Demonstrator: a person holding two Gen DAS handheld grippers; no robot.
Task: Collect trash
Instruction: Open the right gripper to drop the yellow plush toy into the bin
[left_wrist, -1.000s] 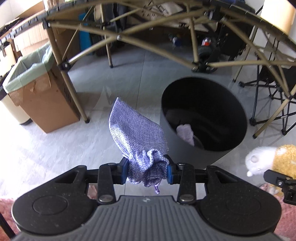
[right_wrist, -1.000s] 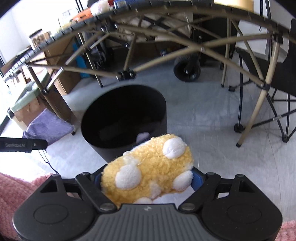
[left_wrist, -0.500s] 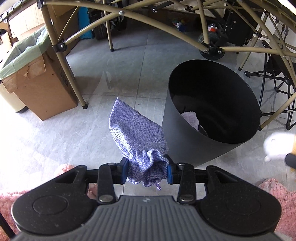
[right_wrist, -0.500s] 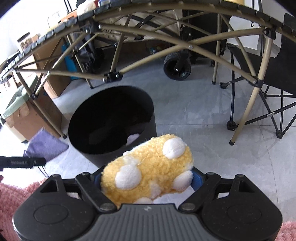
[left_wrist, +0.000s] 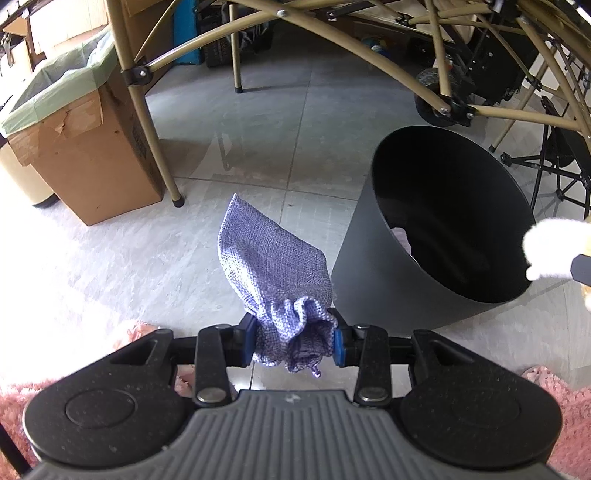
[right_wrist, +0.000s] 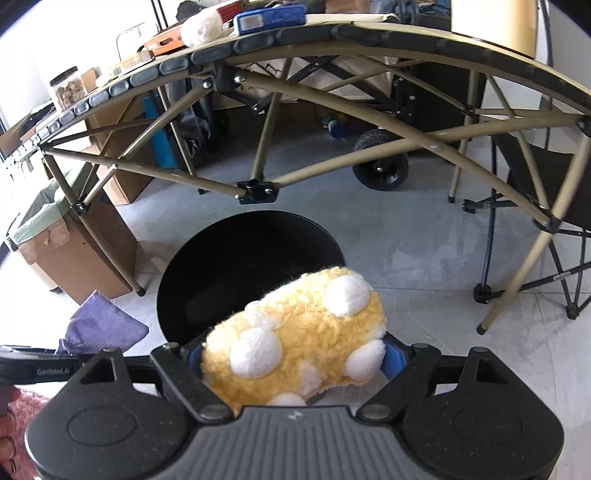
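Both claws are full, and the step in hand is carrying trash to the black bin (left_wrist: 439, 236). The left claw (left_wrist: 293, 343) pinches the gathered neck of a purple cloth bag (left_wrist: 271, 266), which sits just beside the bin, not yet over it. The right claw (right_wrist: 295, 363) squeezes a fluffy yellow toy (right_wrist: 299, 336) at the bin's near rim. Next, I think each claw must get over the bin's mouth, then let go.

floor (left_wrist: 280, 122): grey tiles
on it: black bin (left_wrist: 373, 280), cardboard box (left_wrist: 85, 158), pink rug (left_wrist: 569, 406), table legs (left_wrist: 162, 162), chair (right_wrist: 543, 221)
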